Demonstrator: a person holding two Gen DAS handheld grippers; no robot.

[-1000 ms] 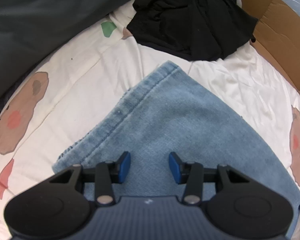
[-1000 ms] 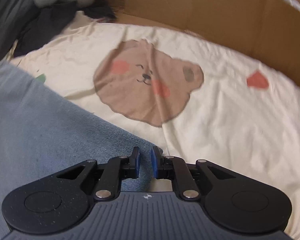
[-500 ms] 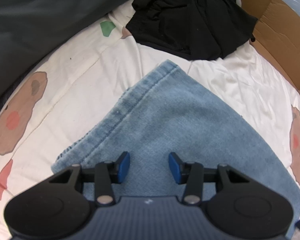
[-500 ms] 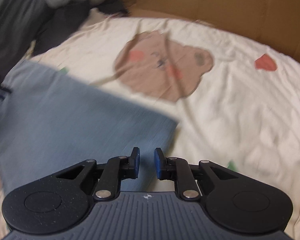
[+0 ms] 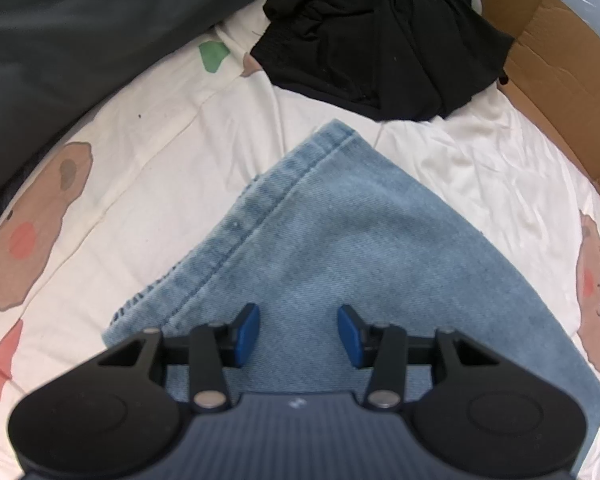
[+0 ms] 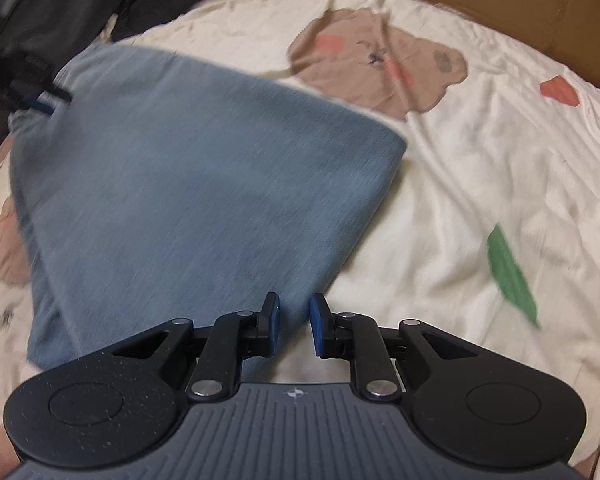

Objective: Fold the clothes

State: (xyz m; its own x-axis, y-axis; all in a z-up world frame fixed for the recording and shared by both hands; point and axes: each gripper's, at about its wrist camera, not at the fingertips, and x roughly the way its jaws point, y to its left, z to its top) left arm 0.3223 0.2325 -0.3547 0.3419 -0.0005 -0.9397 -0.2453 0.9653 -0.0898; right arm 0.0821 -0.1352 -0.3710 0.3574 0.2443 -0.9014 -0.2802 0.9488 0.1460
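One denim garment (image 5: 340, 248), one black garment (image 5: 380, 36), two hand-held grippers: left (image 5: 299, 334), right (image 6: 295, 326).

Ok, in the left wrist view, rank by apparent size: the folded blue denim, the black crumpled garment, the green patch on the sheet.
1. Folded blue denim, though nearest the camera, so inflated.
2. Black crumpled garment.
3. Green patch, clearly smallest.

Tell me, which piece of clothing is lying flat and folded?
The light blue jeans just ahead of the left tool; the black garment behind is a crumpled heap.
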